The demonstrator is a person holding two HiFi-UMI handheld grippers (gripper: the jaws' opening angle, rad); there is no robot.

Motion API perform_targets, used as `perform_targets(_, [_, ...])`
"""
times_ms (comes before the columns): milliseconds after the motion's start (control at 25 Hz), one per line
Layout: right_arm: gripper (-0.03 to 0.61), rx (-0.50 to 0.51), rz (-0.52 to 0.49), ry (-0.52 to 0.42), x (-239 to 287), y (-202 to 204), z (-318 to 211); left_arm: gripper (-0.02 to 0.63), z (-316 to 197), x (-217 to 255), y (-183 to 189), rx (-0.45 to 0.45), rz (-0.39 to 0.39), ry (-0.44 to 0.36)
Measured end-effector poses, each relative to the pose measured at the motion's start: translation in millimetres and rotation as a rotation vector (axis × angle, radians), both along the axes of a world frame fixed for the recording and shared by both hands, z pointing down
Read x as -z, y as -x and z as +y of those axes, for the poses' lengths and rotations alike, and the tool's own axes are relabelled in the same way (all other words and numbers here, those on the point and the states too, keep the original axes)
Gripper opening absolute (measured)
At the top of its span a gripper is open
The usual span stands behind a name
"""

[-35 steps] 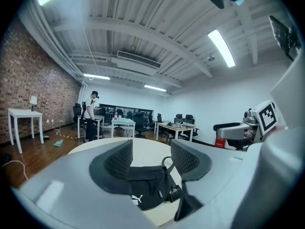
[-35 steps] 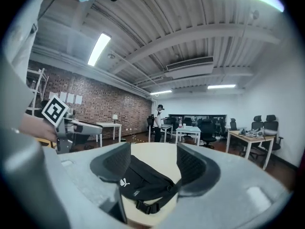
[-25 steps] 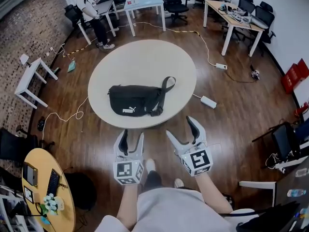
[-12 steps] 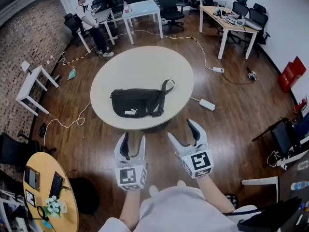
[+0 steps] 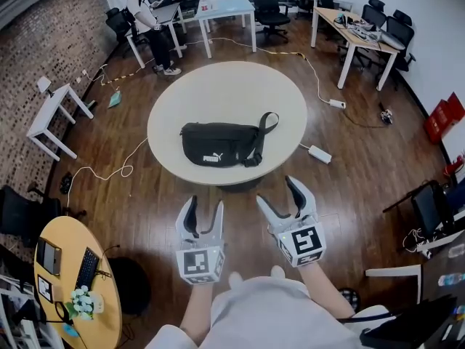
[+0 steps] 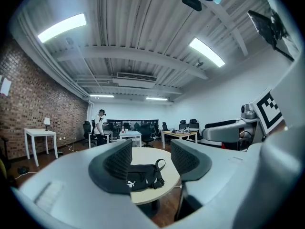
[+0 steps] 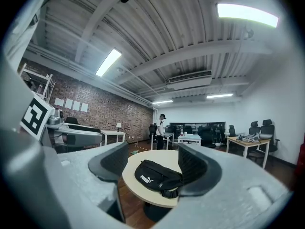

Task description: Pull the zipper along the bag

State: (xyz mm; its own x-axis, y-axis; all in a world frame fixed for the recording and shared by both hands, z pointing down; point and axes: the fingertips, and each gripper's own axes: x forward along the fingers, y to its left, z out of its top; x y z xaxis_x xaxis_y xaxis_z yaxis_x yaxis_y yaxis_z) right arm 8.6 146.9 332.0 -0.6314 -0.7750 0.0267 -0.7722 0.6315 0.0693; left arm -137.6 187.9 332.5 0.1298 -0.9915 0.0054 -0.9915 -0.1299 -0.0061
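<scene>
Round table (image 5: 218, 93) stands ahead, well apart from both grippers; the bag (image 5: 218, 144) lies on its near half, strap (image 5: 265, 126) to the right; left gripper (image 5: 204, 203) and right gripper (image 5: 277, 193) hang released, empty; best step closer, pin the bag with one, then find the zipper pull, too small to see.

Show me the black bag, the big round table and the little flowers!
black bag (image 5: 218, 142): head view, middle of its front.
big round table (image 5: 218, 93): head view, bare top behind the bag.
little flowers (image 5: 80, 300): head view, white blooms on the yellow side table.
</scene>
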Motion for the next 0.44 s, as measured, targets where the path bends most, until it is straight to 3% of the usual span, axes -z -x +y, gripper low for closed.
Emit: perform_targets(440, [0.300, -0.004, 0.022, -0.005, 2.0, 27.4, 1.5, 0.268, -0.8, -6.0, 26.5, -0.013, 0.005, 0.008])
